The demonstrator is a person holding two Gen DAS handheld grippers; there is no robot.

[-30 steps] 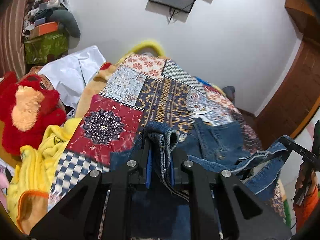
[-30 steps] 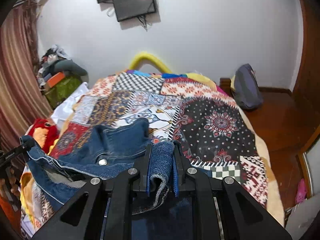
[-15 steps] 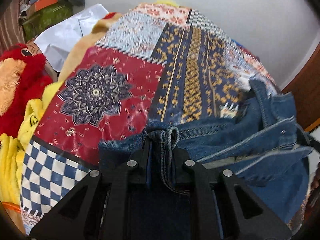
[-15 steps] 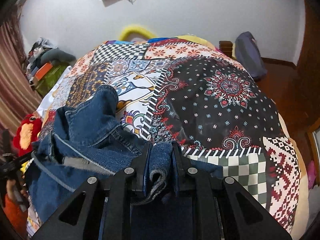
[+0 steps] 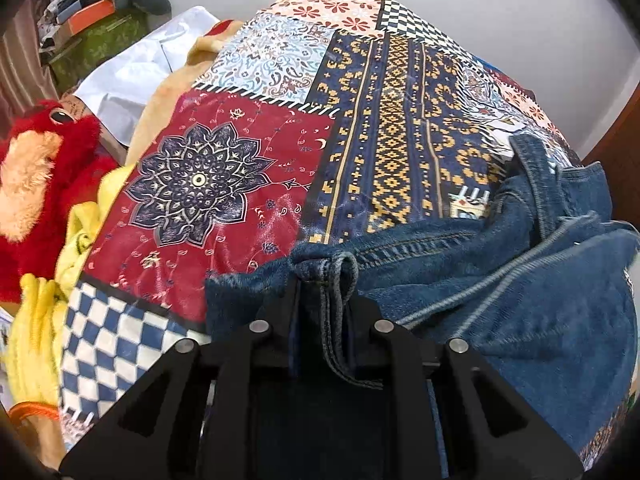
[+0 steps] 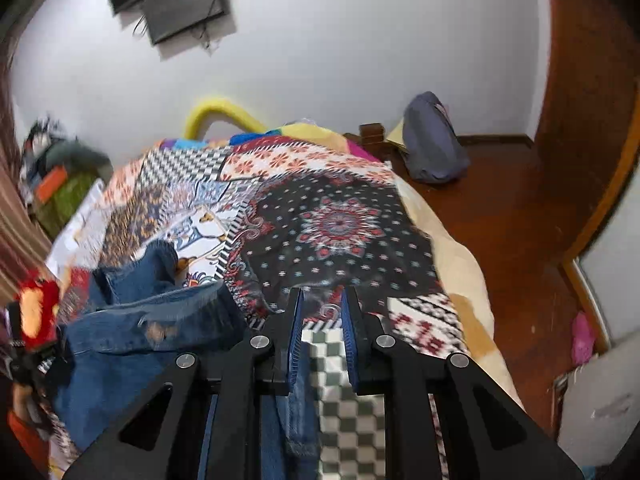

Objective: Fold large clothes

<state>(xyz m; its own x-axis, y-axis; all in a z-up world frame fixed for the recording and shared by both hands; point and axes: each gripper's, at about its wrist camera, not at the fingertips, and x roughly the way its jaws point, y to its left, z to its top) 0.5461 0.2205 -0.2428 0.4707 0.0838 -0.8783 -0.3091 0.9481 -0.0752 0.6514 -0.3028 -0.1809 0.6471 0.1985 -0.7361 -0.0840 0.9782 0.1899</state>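
A pair of blue denim jeans [image 5: 500, 280] lies bunched on the patchwork bedspread [image 5: 240, 184]. My left gripper [image 5: 324, 280] is shut on a rolled edge of the jeans, low over the bed. In the right wrist view the jeans [image 6: 132, 328] lie heaped at the left on the bedspread [image 6: 340, 224]. My right gripper [image 6: 322, 300] is open with nothing between its blue pads; a strip of denim hangs below its left finger.
A red plush toy [image 5: 36, 184] and yellow cloth [image 5: 36, 320] lie left of the bed. White sheets [image 5: 136, 76] and green boxes [image 5: 100, 40] are behind. A grey bag [image 6: 432, 140] sits on the wooden floor [image 6: 512, 216] at right. A screen [image 6: 180, 0] hangs on the wall.
My right gripper has opened and let go of the jeans, then lifted and tilted up. My left gripper stays shut on the jeans and has lowered them toward the bed.
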